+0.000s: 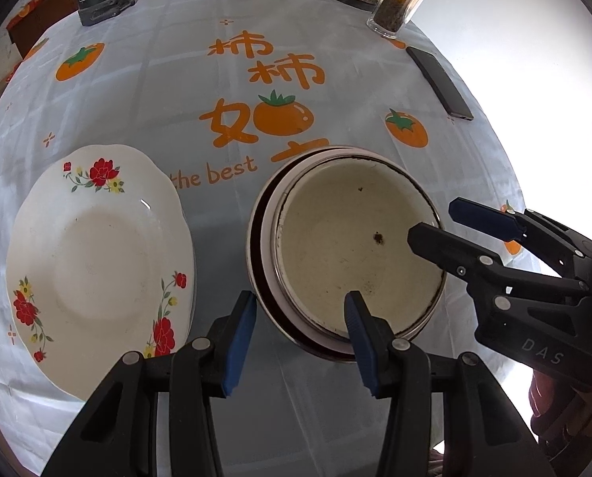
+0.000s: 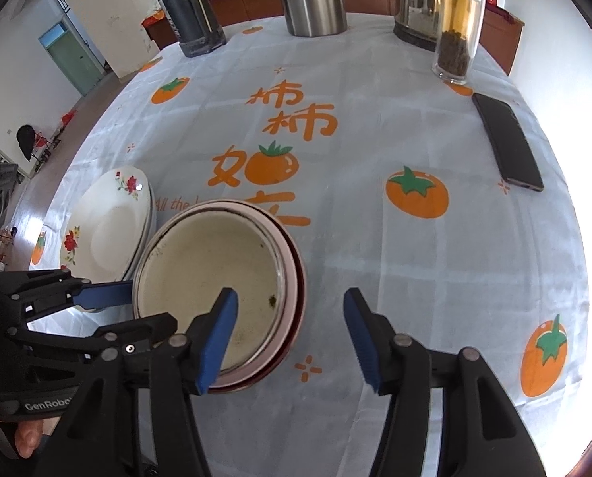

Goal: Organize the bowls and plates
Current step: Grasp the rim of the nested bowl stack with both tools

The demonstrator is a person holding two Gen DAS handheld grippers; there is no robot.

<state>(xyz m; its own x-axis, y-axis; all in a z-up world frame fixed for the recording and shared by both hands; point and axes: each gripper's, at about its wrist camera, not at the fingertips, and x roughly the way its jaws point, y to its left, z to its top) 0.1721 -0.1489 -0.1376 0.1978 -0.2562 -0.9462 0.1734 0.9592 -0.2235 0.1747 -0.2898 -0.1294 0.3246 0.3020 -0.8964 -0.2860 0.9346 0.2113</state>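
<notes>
Both sets of jaws stand apart w/ nothing pinched. Left gripper (image 1: 300, 342) straddles the near-left rim of the stack of round bowls (image 1: 351, 238): 1 blue pad is outside the rim, the other hangs over the inside, and neither pad presses on the wall as far as I can tell. Right gripper (image 2: 292, 342) has its jaws released too; in the left wrist view 1 black finger reaches over the inside of the top bowl at the right rim, the other sits outside, w/ the rim between them and a gap showing.

Stack of bowls sits near the front-middle of the surface (image 1: 335, 59), which wears a pale blue checked cloth printed w/ orange persimmons and orange lettering. Top bowl is cream-white inside w/ a thin dark rim and a few dark specks on its bottom; below it a pink-white bowl and a dark red-brown 1 show as nested edges, slightly off-centre.

White scalloped plate w/ red flower print (image 1: 97, 262) lies just left of the bowls; in the right wrist view a 2nd plate edge shows under it. Whether it touches the stack, can't tell.

At the far edge: dark grey flask (image 2: 184, 12), steel kettle (image 2: 312, 0), glass-and-steel pot (image 2: 415, 8), clear glass tea tumbler w/ leaves at the bottom (image 2: 457, 28). Black phone (image 2: 508, 141) lies flat on the right side, well apart from the bowls.
</notes>
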